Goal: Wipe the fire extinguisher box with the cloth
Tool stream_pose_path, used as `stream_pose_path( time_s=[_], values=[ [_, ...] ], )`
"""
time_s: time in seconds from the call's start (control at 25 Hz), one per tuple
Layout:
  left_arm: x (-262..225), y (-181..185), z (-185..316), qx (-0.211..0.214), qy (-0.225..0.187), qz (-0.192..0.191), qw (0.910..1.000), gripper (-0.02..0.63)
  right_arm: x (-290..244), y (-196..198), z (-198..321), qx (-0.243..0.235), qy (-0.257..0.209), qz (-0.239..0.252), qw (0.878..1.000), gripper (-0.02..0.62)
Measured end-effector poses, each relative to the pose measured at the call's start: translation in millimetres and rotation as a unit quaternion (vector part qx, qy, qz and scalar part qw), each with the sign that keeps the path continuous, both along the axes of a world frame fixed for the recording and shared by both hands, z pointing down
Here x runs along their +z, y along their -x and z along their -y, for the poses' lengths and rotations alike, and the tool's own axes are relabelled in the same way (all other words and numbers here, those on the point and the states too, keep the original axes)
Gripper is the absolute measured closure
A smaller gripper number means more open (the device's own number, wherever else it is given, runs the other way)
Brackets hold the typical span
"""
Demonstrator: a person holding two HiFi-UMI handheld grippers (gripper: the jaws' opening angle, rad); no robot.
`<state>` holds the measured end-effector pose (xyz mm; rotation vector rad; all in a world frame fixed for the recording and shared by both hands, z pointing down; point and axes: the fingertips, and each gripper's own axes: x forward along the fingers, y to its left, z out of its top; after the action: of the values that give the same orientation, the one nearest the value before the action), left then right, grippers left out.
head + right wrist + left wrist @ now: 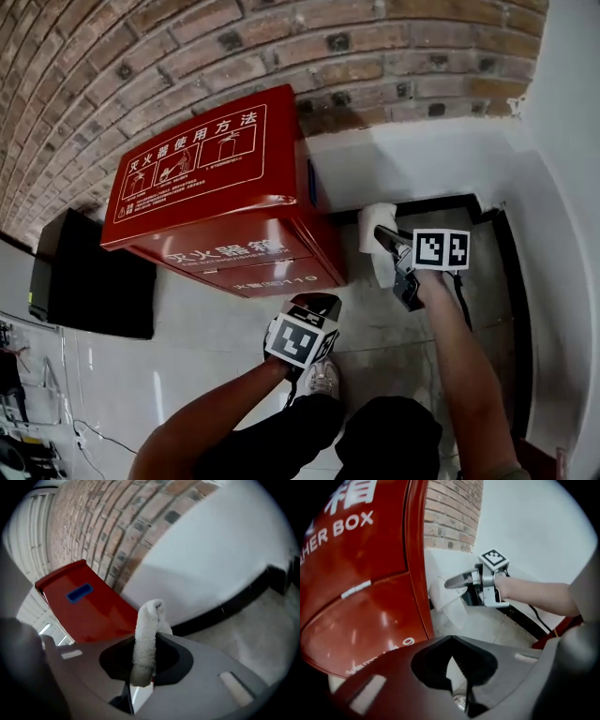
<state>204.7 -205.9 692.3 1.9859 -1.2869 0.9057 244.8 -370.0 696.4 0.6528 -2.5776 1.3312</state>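
Head view. The fire extinguisher box (pixel 225 197) is red and stands on the floor (pixel 394 323) with its back to the brick wall (pixel 234 47). Its lid and front are closed, so the contents cannot be seen. A black cabinet (pixel 89 277) stands just left of the box. To the right of the box, open floor runs to a black baseboard (pixel 441 202) under the white wall (pixel 403 159). The right gripper (pixel 382 236) is in this open space and points at the box's right side. The white cloth (pixel 378 248) hangs from its jaws just beside that side. The left gripper (pixel 317 305) is below the box's front lower edge, close to it but apart.

Left gripper view. The left gripper (pixel 451 658) has its jaw tips together with nothing between them. The box (pixel 361 573) fills the left of the view, and its right front edge runs down the middle. Beyond that edge, the right gripper (pixel 452 582) holds the cloth (pixel 446 599) against or just off the box's side. I cannot tell whether they touch.

Right gripper view. The right gripper (pixel 140 679) is clamped on the cloth (pixel 146 637), which stands up between the jaws as a folded wad. The box's red side (pixel 93 611) lies ahead and to the left and carries a blue label (pixel 78 593). The cloth's top is near this side, with a gap showing. The baseboard (pixel 225 606) and bare floor lie to the right.
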Motion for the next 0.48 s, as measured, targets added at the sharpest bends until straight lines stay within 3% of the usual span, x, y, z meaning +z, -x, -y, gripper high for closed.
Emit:
stream_pose_path(
  time_s=[0.24,0.36,0.48],
  values=[
    [51,23,4,-0.043,0.018,-0.009,0.9989,0.606,127,39,-45,-0.009,0.108,-0.032,0.994,0.512],
    [58,33,6,-0.059,0.02,-0.013,0.998,0.606,153,59,-56,-0.008,0.141,-0.026,0.99,0.512],
    [56,39,0,-0.054,0.023,-0.007,0.9983,0.606,150,64,-60,-0.004,0.172,0.011,0.985,0.515]
  ],
)
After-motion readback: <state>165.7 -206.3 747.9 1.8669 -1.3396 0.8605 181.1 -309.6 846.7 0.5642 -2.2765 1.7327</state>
